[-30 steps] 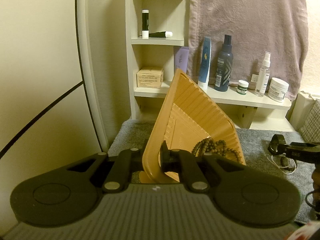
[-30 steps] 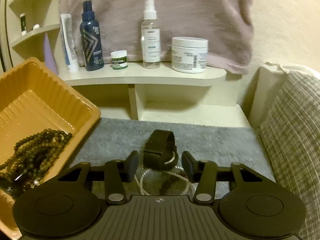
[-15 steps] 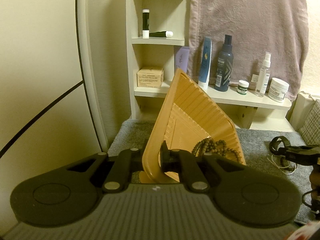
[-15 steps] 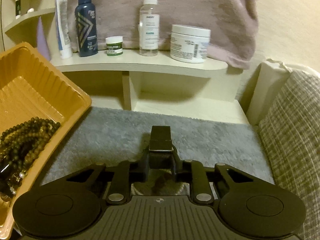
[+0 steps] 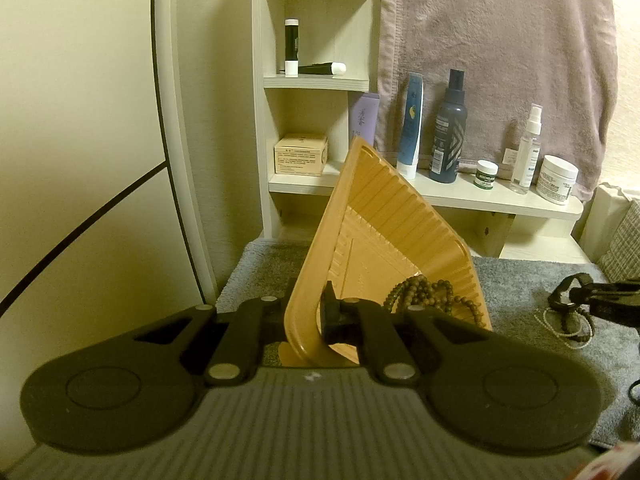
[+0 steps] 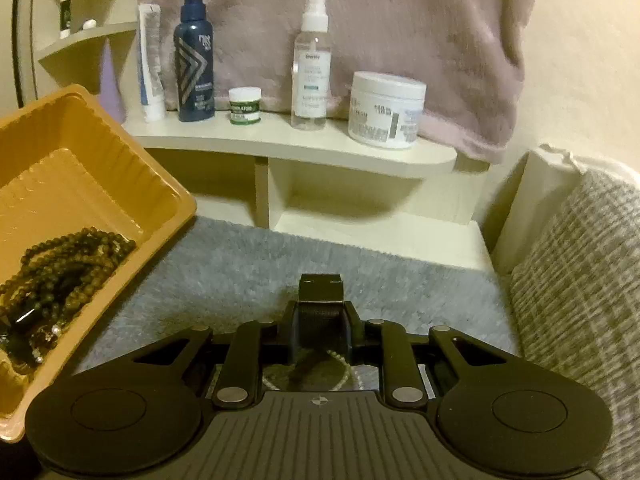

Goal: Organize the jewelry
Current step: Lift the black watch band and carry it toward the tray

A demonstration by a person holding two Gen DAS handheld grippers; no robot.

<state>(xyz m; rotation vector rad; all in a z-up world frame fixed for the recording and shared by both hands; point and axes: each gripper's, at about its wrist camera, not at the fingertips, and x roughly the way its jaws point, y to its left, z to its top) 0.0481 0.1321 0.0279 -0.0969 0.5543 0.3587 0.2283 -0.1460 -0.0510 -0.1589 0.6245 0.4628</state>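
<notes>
Surface: grey rug [image 6: 248,264] below a cream shelf [image 6: 304,148] of toiletry bottles.
Tray: orange tray [image 5: 384,236], tilted, holds brown bead strands [image 6: 68,268].
Left gripper [image 5: 306,316]: clamped on the tray's rim.
Right gripper [image 6: 320,320]: closed on a black band [image 6: 320,292] above the rug.

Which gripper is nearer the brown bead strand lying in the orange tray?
Left. The left gripper is clamped on the orange tray rim, close beside the beads. The right gripper grips a dark band off to the tray's side.

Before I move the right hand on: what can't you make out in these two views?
- Left wrist view: the tray's near corner, hidden behind the left gripper.
- Right wrist view: the rest of the black band and pearl string, hidden under the right gripper.
- Right wrist view: jar label, blurred.
</notes>
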